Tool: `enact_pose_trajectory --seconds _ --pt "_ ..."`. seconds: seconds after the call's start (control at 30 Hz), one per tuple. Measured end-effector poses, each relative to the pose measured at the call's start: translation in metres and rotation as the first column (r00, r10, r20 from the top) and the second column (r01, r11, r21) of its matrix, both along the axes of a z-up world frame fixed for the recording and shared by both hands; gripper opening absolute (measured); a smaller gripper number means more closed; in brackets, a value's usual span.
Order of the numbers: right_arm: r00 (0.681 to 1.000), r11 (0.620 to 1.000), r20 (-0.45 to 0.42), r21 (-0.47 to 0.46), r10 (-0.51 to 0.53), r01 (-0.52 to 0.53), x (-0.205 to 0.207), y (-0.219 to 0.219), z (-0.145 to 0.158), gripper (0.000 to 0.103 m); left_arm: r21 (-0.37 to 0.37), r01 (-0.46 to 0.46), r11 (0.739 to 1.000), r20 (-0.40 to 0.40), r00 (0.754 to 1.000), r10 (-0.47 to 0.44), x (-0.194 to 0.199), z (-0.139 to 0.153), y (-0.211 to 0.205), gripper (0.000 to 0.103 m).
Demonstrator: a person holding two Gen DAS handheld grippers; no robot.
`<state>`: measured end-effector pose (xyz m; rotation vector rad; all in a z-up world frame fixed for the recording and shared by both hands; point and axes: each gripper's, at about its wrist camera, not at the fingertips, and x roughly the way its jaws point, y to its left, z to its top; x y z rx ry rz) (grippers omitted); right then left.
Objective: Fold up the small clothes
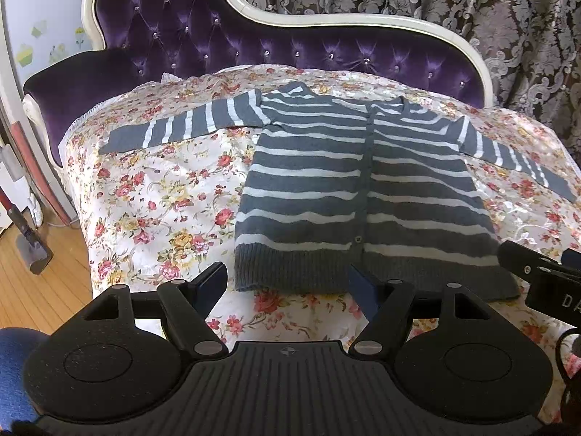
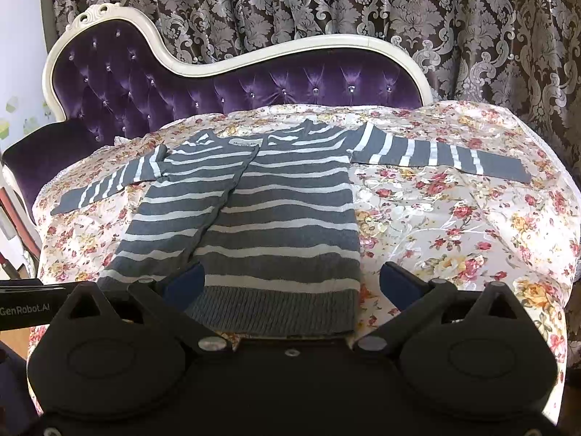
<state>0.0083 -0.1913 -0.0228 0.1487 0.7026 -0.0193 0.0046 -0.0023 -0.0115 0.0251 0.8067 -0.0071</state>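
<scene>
Facing a floral quilted cover (image 1: 152, 189) on a purple tufted chaise (image 1: 203, 32), damask curtains (image 2: 363, 7) behind. Your grey-and-white striped knit cardigan (image 1: 363, 181) lies flat, sleeves spread. Left gripper (image 1: 287, 290) and right gripper (image 2: 290, 287) both gape empty at its hem. Wood floor (image 1: 40, 290) lies left.

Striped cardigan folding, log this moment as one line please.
stage: pre-fold | striped cardigan: flat on floral cover, sleeves spread | left gripper: open, empty | right gripper: open over hem, empty

Floral bedspread (image 1: 152, 196), purple headboard (image 2: 254, 87), curtain (image 2: 363, 0)
</scene>
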Motion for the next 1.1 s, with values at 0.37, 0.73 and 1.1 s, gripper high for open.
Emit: enact_pose_trajectory --seconds 0.37,0.73,1.1 --pt "1.0 1.0 -0.031 -0.012 -0.003 0.002 0.004 0.003 -0.002 0.102 0.002 -0.007 1.0 -0.008 1.0 0.007 0.002 -0.002 0.002 0.071" --pt "0.997 0.999 -0.074 -0.034 -0.001 -0.001 0.01 0.01 -0.008 0.102 0.009 -0.004 1.0 -0.02 1.0 0.004 0.004 -0.006 0.002 0.071" --pt "0.997 0.999 -0.081 -0.034 0.002 -0.005 0.012 0.01 -0.009 0.102 0.014 -0.001 1.0 -0.029 1.0 0.001 0.006 -0.009 0.001 0.071"
